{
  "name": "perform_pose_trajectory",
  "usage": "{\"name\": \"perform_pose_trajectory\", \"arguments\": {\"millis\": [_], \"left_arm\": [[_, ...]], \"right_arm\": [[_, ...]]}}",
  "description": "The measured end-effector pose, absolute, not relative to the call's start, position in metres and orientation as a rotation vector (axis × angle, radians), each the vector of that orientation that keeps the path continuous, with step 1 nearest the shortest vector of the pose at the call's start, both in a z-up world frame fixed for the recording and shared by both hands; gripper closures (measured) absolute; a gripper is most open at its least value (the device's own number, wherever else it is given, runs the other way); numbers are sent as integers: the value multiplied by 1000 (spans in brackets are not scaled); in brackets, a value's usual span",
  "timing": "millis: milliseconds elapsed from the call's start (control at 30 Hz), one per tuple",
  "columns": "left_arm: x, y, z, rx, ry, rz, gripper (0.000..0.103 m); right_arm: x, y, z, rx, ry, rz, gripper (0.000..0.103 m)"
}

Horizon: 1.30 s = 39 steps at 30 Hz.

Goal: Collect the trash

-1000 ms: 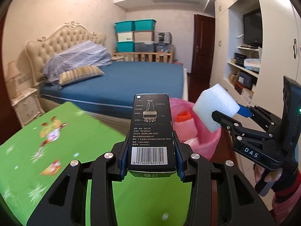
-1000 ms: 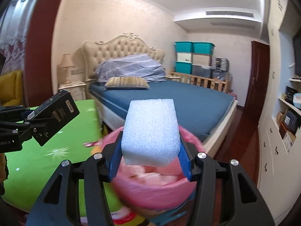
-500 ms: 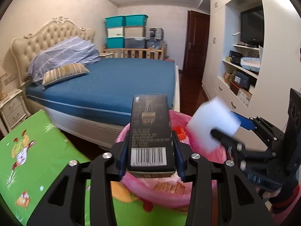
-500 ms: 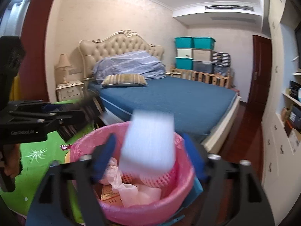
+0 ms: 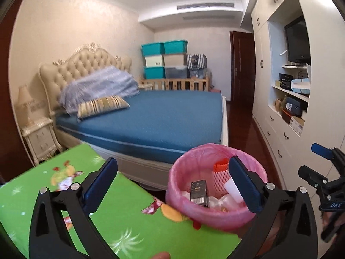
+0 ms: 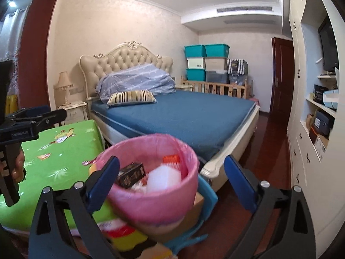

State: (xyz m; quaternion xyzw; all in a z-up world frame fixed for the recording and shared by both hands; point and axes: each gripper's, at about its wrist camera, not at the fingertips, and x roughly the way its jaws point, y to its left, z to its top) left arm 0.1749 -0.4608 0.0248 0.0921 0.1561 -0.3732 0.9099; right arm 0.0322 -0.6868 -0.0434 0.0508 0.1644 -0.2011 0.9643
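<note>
A pink-lined trash bin (image 5: 215,212) stands beside the green table (image 5: 120,222); it also shows in the right wrist view (image 6: 155,198). Inside lie a black barcode box (image 5: 198,194), a white foam block (image 5: 234,191) and an orange-pink foam net (image 5: 221,178). In the right wrist view the black box (image 6: 130,174) and the foam block (image 6: 163,178) rest in the bin. My left gripper (image 5: 172,183) is open and empty above the table edge and bin. My right gripper (image 6: 170,179) is open and empty over the bin.
A blue bed (image 5: 155,120) lies behind the bin. White wall cabinets with drawers (image 5: 280,138) run along the right, with dark wood floor (image 6: 271,151) between. A cardboard box and blue bag (image 6: 207,196) sit under the bin. A nightstand (image 5: 41,138) stands at far left.
Both grippers opened. The black box dropped from the left gripper and the foam block from the right gripper into the pink bin. Both grippers pulled back.
</note>
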Motion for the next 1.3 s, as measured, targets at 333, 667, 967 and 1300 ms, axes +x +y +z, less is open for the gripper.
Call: {"name": "perform_pose_trajectory", "arguments": {"millis": [333, 667, 967, 1300], "left_arm": [[119, -408, 22, 156, 350, -843, 6], [105, -397, 13, 196, 344, -855, 6], [107, -397, 8, 186, 357, -842, 6], [110, -392, 9, 170, 353, -822, 6]], "right_arm": [[-3, -644, -26, 82, 402, -461, 5], [-2, -629, -15, 61, 423, -451, 5], [-4, -625, -17, 48, 420, -445, 5], [-11, -623, -15, 57, 384, -438, 5]]}}
